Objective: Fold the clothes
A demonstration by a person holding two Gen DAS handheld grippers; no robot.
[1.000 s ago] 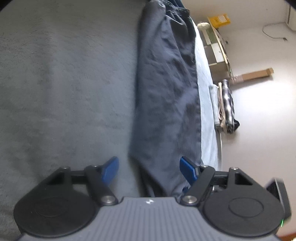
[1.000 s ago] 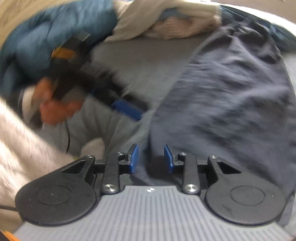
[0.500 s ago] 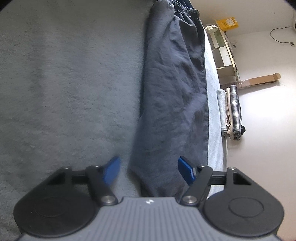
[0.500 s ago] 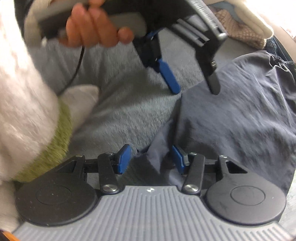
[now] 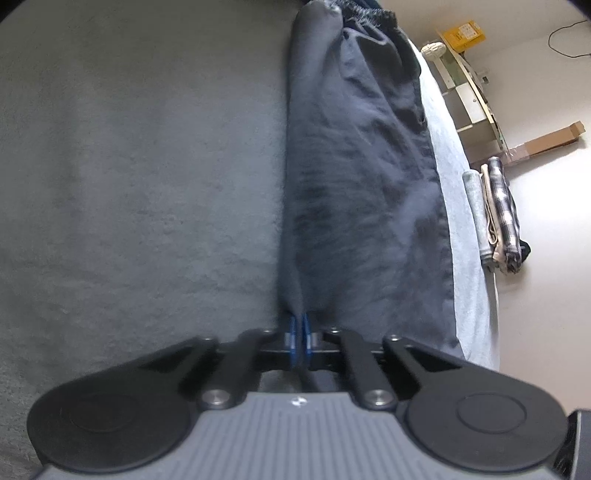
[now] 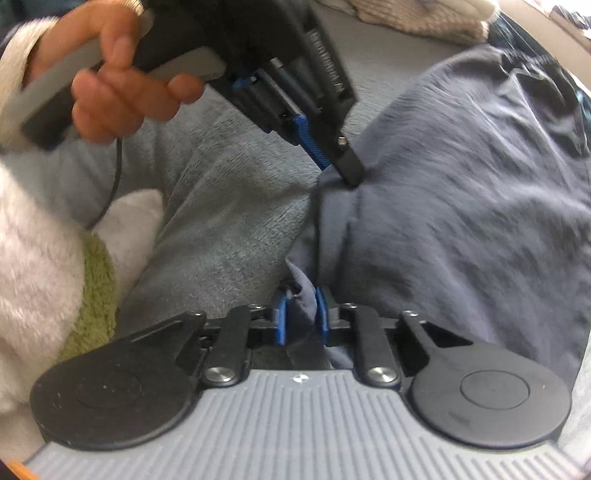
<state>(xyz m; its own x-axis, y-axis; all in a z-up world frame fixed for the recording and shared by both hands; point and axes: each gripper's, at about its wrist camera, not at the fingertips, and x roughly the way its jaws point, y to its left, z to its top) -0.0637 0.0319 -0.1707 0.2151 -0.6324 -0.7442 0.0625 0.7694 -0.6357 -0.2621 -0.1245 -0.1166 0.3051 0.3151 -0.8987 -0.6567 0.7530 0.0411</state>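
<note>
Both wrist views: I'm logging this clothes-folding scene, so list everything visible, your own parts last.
dark trousers: one, navy, spread along the bed's edge.
blanket: one, grey, covering the bed.
folded clothes: one small stack, grey, cream and plaid, on the floor.
cardboard box: one, brown, by the wall.
knit garment: one, beige, far end of the bed.
left gripper: blue pads, shut on the trousers' hem.
right gripper: blue pads, closing, hem fabric between them.
hand: one, gripping the left gripper's handle.
</note>
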